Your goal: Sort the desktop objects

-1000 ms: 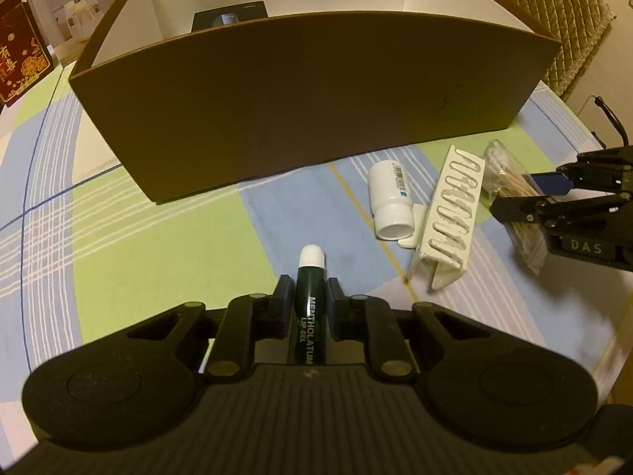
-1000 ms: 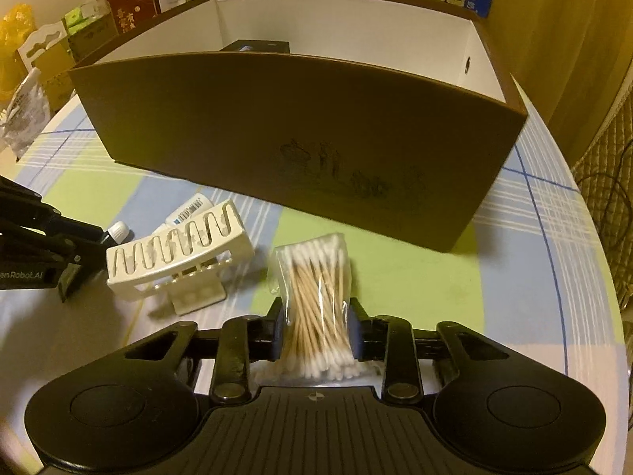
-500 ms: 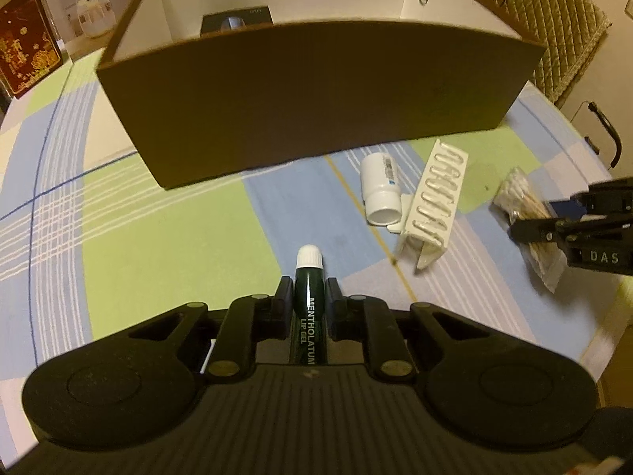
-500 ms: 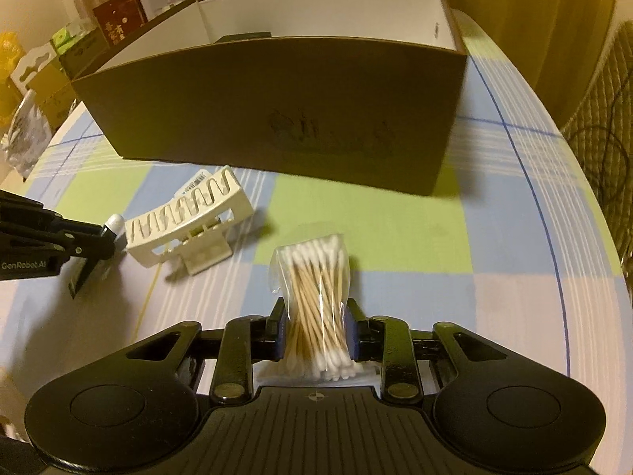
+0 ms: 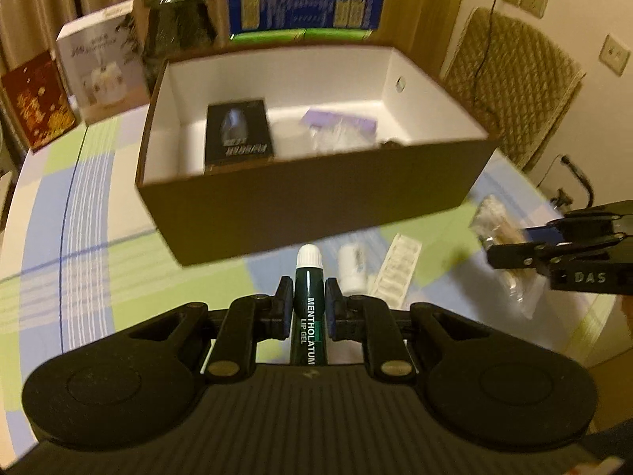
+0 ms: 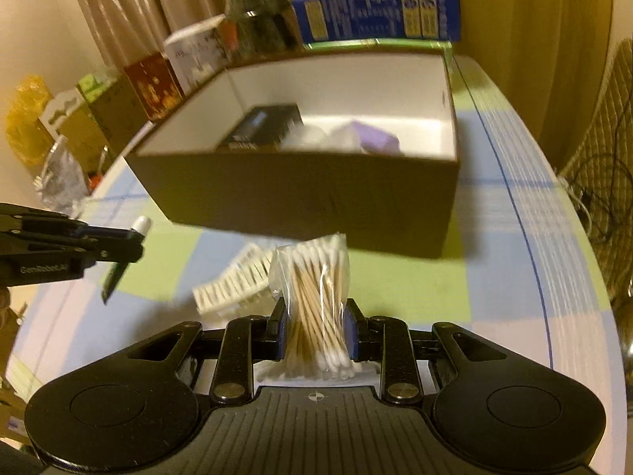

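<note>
My left gripper (image 5: 309, 303) is shut on a dark green lip gel tube (image 5: 308, 297) with a white cap, held above the table in front of the brown box (image 5: 316, 213). My right gripper (image 6: 315, 326) is shut on a clear bag of cotton swabs (image 6: 314, 297), also raised before the box (image 6: 300, 209). The box holds a black carton (image 5: 239, 134) and a purple-and-clear packet (image 5: 338, 128). A white bottle (image 5: 352, 269) and a white ridged rack (image 5: 397, 273) lie on the checked tablecloth below. Each gripper shows in the other's view, the right (image 5: 514, 245) and the left (image 6: 134, 245).
Cartons and boxes (image 5: 99, 63) stand behind the brown box, with a blue box (image 5: 304, 8) at the back. A quilted chair (image 5: 510, 87) is at the right. The table edge (image 6: 593, 277) curves away on the right.
Both grippers have risen with their loads, so the inside of the box now shows. The bottle and rack stay on the table.
</note>
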The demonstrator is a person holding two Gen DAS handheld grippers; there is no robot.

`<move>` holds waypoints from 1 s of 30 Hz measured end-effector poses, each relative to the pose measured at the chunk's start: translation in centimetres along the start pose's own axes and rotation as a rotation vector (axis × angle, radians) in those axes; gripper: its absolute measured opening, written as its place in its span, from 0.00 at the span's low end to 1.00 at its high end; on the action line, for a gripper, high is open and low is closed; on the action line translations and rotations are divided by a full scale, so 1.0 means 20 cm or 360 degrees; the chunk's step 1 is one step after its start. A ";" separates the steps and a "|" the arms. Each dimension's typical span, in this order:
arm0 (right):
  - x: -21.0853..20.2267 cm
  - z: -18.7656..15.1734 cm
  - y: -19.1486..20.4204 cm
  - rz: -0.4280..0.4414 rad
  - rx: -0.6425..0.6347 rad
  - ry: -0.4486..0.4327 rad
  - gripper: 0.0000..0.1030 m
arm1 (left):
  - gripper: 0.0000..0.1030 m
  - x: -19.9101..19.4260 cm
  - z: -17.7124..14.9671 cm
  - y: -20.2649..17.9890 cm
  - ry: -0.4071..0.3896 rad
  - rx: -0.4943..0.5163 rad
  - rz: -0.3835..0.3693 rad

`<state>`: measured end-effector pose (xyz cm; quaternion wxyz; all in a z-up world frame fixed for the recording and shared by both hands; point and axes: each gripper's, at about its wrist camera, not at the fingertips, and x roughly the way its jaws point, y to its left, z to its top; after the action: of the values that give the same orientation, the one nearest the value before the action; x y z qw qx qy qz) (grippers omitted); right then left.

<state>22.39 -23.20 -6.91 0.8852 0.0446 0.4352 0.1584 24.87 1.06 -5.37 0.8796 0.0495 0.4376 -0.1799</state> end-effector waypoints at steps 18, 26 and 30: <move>0.02 0.43 -0.05 0.0032 -0.0085 -0.0172 0.24 | 0.12 0.10 0.45 -0.04 -0.0151 0.0112 -0.0043; 0.18 0.65 -0.13 0.0000 -0.0063 -0.0161 0.24 | 0.12 0.28 0.65 0.00 -0.0127 0.0121 -0.0050; 0.27 0.74 -0.16 -0.0029 -0.0074 -0.0157 0.24 | 0.12 0.39 0.72 0.01 -0.0089 0.0131 -0.0047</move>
<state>37.85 -23.63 -2.53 0.9078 0.0279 0.3877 0.1579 40.06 -4.36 -2.62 0.8860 0.0741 0.4057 -0.2121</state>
